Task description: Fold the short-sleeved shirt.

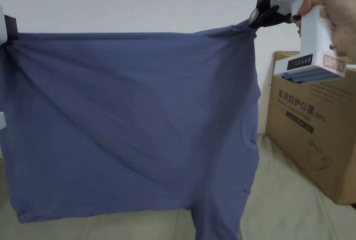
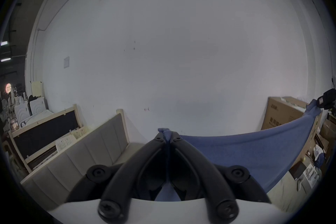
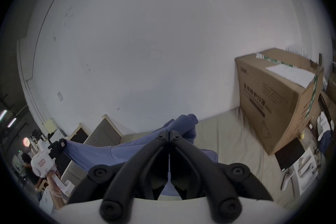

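While clamped, shirt (image 1: 132,122) between tongs (image 1: 253,20).

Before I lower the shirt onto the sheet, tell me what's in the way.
Nothing visible. The shirt hangs stretched between the left gripper and the right gripper, both shut on it. The sheet below looks bare; the box stands off to the right.

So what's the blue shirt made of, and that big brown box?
The blue shirt looks like soft knit cloth, probably cotton jersey: matte, sagging in loose folds between the two grippers. The brown box looks like plain cardboard: stiff flat sides, dull tan surface, printing on it. Neither can be told for sure by sight.
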